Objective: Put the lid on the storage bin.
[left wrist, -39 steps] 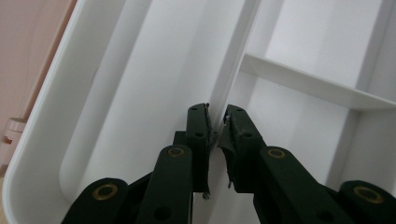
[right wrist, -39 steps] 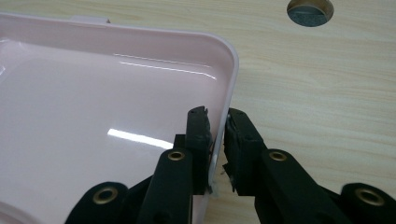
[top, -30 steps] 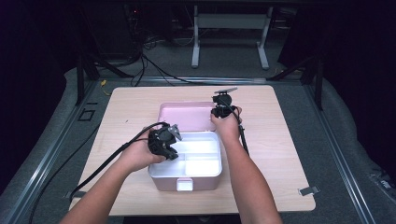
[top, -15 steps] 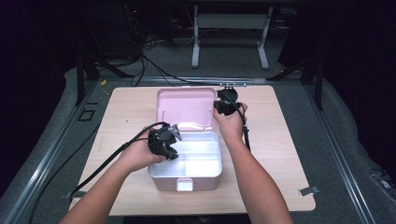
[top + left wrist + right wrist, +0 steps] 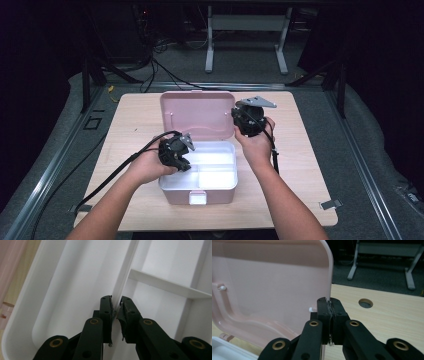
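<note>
high cam above, looking fwd-down; gripper cams close-up; all share pink box (image 5: 200,150)

Your left gripper (image 5: 116,305) is down inside the white tray (image 5: 62,290), jaws nearly closed and pinching the upright divider wall (image 5: 125,280) that runs up the middle. A cross divider (image 5: 170,286) branches off to the right. Pink box edge (image 5: 12,262) sits far left.

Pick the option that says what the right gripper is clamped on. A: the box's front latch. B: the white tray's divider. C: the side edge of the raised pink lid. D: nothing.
C: in the right gripper view the right gripper pinches the edge of the upright pink lid.
</note>
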Demonstrator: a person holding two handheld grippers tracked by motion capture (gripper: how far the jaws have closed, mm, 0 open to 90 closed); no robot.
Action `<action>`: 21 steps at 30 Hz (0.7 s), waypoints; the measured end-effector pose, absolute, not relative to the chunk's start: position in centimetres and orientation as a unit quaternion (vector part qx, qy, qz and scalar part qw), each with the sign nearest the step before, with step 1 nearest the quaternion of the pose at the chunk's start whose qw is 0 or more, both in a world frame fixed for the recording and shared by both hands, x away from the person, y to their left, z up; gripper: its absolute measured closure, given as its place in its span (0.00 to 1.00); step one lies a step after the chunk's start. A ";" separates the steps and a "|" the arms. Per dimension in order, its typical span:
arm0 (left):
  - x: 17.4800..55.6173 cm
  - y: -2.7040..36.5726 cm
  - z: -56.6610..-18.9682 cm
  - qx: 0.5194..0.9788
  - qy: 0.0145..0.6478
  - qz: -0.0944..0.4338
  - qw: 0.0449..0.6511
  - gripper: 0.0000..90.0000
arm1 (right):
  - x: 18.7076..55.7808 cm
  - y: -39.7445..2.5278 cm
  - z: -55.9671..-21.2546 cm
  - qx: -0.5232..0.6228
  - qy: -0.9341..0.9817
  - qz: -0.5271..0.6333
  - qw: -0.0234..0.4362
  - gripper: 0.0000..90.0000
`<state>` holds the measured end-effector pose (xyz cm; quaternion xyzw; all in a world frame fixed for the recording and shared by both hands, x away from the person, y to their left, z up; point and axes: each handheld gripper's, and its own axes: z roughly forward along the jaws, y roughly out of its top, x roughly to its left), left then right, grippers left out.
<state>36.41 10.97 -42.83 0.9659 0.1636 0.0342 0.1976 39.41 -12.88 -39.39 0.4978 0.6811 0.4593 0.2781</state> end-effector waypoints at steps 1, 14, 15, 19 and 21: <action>36.4 11.0 -42.8 0.966 0.164 0.034 0.198 0.89 | 39.4 -12.9 -39.4 0.498 0.681 0.459 0.278 0.98; 36.1 11.1 -42.7 0.965 0.173 0.050 0.190 0.85 | 37.8 -13.0 -39.4 0.478 0.680 0.470 0.297 0.98; 36.1 11.2 -42.7 0.966 0.173 0.053 0.186 0.84 | 37.8 -13.0 -39.4 0.479 0.681 0.468 0.297 0.98; 35.9 11.7 -42.2 0.961 0.176 0.050 0.205 0.80 | 37.9 -13.0 -39.4 0.480 0.681 0.468 0.294 0.98; 35.7 12.0 -41.8 0.959 0.177 0.044 0.217 0.76 | 37.9 -13.0 -39.3 0.480 0.682 0.468 0.293 0.98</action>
